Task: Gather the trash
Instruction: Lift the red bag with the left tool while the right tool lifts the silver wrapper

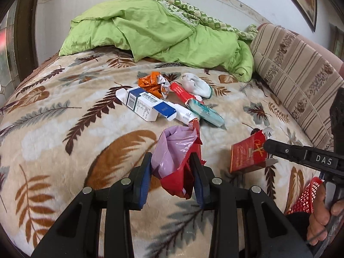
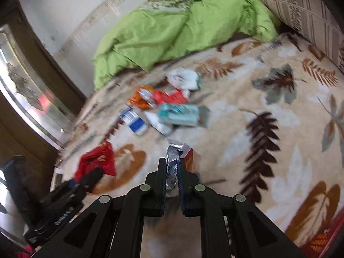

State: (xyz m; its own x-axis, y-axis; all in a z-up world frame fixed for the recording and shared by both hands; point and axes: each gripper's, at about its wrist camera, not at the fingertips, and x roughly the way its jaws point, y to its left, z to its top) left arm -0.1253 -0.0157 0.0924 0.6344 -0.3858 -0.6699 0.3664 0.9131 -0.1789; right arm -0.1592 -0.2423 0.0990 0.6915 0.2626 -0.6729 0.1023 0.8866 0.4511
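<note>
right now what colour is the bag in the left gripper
Lilac-pink plastic bag, bunched with a red wrapper in the left gripper; clearest in the left wrist view.

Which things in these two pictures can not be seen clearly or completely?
- Red mesh basket: left wrist view, mostly hidden by the right tool and hand.
- Trash pile print, such as the teal box: right wrist view, motion blur.
- Red cigarette pack: right wrist view, mostly behind its foil and the tool's fingers.

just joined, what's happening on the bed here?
Trash pickup on a bed. The left tongs are shut on a red and lilac wrapper bundle; the right tongs are shut on a red cigarette pack by its foil top. More boxes and wrappers wait mid-blanket. A red basket sits at the right edge.
</note>
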